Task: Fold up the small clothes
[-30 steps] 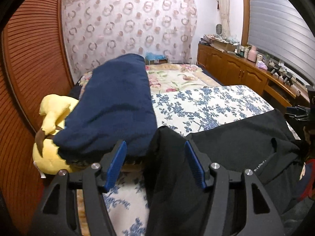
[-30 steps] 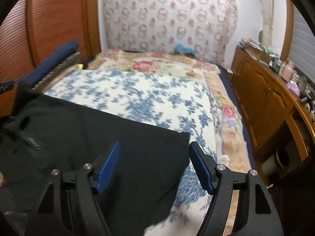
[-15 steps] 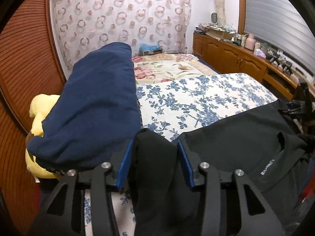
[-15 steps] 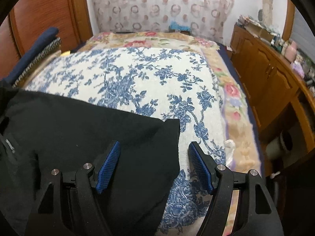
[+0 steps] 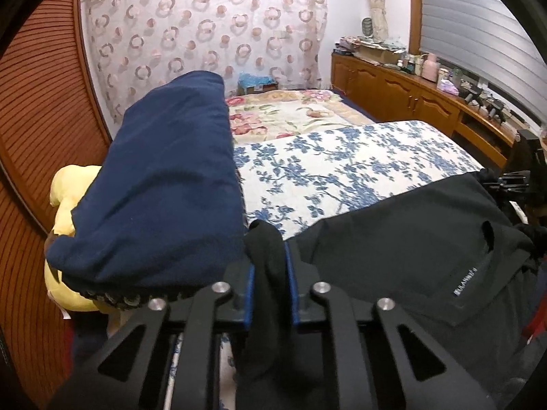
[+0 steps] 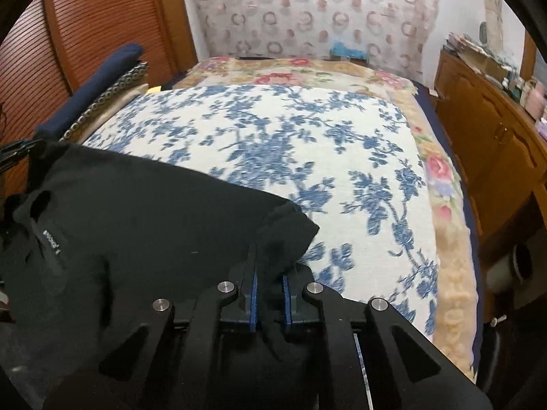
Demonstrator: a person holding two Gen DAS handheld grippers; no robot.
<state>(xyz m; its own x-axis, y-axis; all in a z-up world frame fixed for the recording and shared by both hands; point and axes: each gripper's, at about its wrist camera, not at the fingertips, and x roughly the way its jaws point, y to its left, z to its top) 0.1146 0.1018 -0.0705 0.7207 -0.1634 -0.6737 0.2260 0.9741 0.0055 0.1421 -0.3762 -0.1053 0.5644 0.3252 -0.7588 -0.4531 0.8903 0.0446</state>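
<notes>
A black garment (image 5: 393, 239) with a collar and a small white label lies spread across the near part of the bed. In the left wrist view my left gripper (image 5: 268, 263) is closing its jaws on the garment's left corner, and the blue pads press a bunched fold of cloth between them. In the right wrist view the same black garment (image 6: 136, 212) fills the lower left. There my right gripper (image 6: 270, 273) is shut on its right corner, which puckers up above the pads.
The bed carries a blue floral cover (image 5: 342, 164) and a pink floral quilt (image 5: 290, 112) farther back. A navy blanket (image 5: 164, 177) and a yellow plush toy (image 5: 68, 188) lie on the left. Wooden cabinets (image 6: 495, 143) run along the right; slatted wooden doors stand left.
Both grippers went from open over the garment's corners to shut on the cloth. The right gripper also sank closer to the bed.
</notes>
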